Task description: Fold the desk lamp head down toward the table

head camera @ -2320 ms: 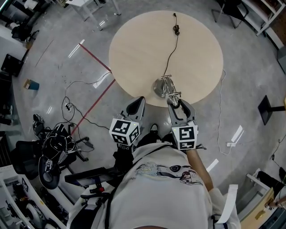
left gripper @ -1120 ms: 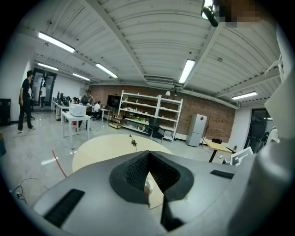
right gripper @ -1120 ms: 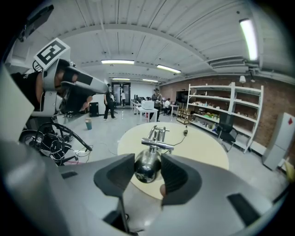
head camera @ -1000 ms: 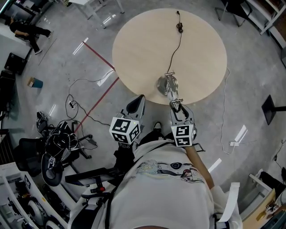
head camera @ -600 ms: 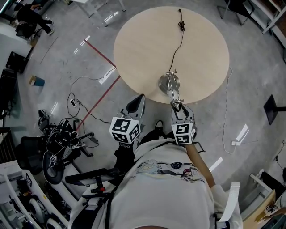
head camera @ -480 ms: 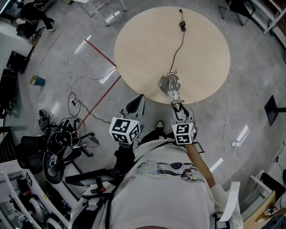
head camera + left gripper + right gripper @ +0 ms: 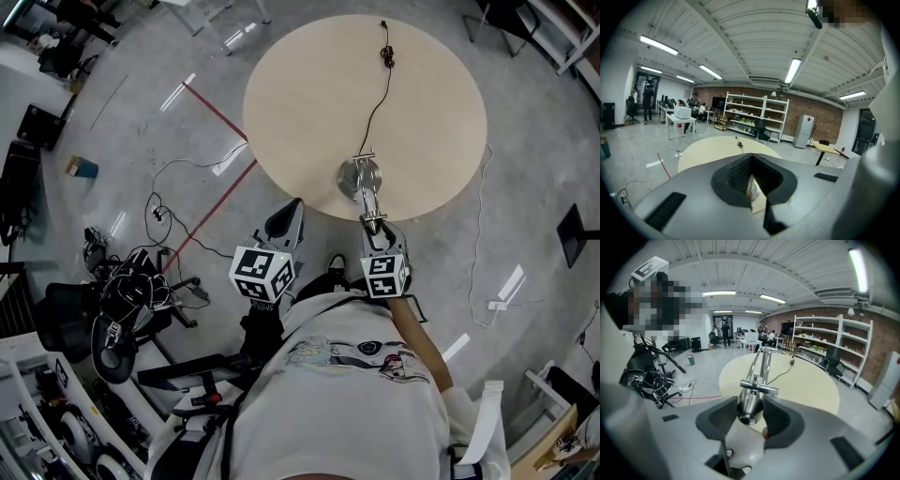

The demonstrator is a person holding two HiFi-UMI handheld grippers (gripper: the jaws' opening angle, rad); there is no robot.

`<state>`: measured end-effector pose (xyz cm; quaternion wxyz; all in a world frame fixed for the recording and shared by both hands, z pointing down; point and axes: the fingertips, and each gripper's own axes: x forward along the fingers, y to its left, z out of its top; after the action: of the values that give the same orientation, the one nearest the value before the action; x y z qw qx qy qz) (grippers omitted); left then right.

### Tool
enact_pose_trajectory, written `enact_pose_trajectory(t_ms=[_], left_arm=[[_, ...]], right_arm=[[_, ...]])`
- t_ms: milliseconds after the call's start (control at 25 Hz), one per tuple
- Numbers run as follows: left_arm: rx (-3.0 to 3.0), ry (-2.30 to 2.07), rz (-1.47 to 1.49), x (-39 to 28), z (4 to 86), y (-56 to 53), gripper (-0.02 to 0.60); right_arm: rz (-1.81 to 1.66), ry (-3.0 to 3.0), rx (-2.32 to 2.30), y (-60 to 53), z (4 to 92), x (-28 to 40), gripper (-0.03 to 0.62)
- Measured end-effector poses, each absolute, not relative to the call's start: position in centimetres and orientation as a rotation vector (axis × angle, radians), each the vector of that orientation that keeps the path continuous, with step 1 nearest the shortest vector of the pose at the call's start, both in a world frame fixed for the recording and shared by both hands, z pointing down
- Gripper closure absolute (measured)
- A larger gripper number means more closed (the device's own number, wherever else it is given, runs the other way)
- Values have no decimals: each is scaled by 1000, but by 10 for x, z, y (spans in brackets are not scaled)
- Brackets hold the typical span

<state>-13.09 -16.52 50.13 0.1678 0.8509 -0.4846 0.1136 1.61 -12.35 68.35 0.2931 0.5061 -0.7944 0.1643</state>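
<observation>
Your right gripper [image 7: 750,414] is pinching the lamp head [image 7: 749,399]. In the right gripper view the chrome shade sits between the two dark pads, one pressed on either flank, with its rounded end toward the camera. Just past the jaws, at 12 o'clock, a short crossbar joint [image 7: 759,387] caps the shade. From there the twin chrome rods [image 7: 761,363] of the arm run on over the round bench [image 7: 806,380].

From the head view, the desk lamp [image 7: 364,192] stands on its round chrome base [image 7: 357,176], close to the bench's 6 o'clock edge. The lamp head is at 6 o'clock of that base, about level with the rim, where your gripper holds it. The black cord [image 7: 375,103] leaves the base and trails toward 12 o'clock, ending at a small dark lump [image 7: 385,58] near the far edge.

Your left gripper [image 7: 291,211] hangs at 9 o'clock of the right one. It is off the bench, over the floor [image 7: 141,103], and clear of the lamp. In the left gripper view its jaws are drawn together to a thin slit with nothing between them, and only a sliver of bench shows through.

A red tape line [image 7: 217,114] crosses the floor at the bench's 9 o'clock, and loose cables [image 7: 155,211] lie further out.
</observation>
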Motion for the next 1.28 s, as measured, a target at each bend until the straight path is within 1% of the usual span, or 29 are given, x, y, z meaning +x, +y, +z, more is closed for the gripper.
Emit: enact_pose_trajectory(t_ms=[360,1120,1280], left_arm=[[2414,-1397,334,-138,498,-164,581],[2418,-1400,338,-140,492,-165,580],[2419,-1394,340,-137,494,-168,580]], right_arm=[[496,-2095,1326,-128,703,15,421],[561,-2079,1324,-135,716,12,427],[545,-2104,1267,-134,716,12,427]])
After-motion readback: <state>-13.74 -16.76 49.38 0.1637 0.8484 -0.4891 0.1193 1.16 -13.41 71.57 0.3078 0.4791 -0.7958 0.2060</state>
